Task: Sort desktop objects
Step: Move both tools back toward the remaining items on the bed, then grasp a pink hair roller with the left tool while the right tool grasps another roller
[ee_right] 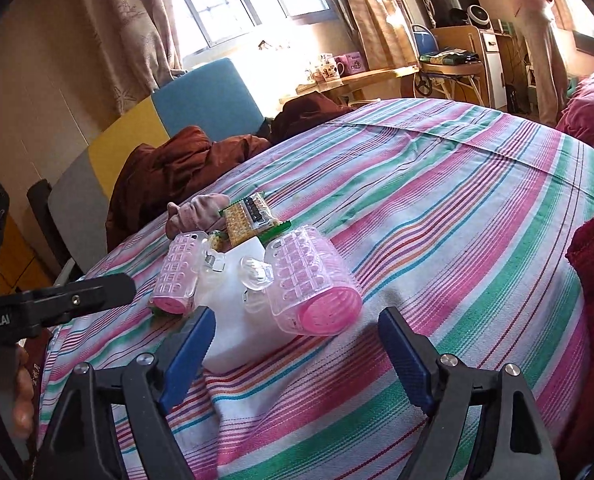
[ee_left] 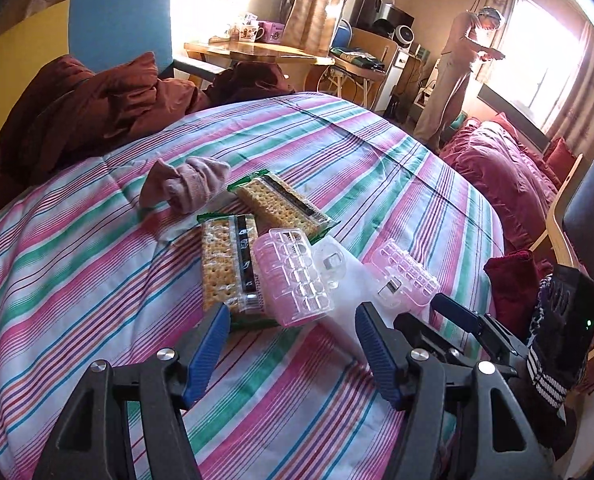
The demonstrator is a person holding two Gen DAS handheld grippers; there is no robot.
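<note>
Both your grippers hover low over the striped bed, jaws spread and holding nothing.

Your left gripper [ee_left: 293, 332] points at the pile from the near side, its blue pads just short of the near cracker pack [ee_left: 227, 268] and the pink roller [ee_left: 293, 276] lying beside it. Your right gripper [ee_right: 297, 340] sits to its right, level with it, aimed at the second roller [ee_right: 315, 284]; its left pad touches or nearly touches the white box [ee_right: 237, 312] under both rollers. A second cracker pack [ee_left: 281, 204] lies behind, with a pink sock [ee_left: 185, 184] at the back of the pile. Your fingers [ee_right: 23, 396] wrap the left handle.
</note>
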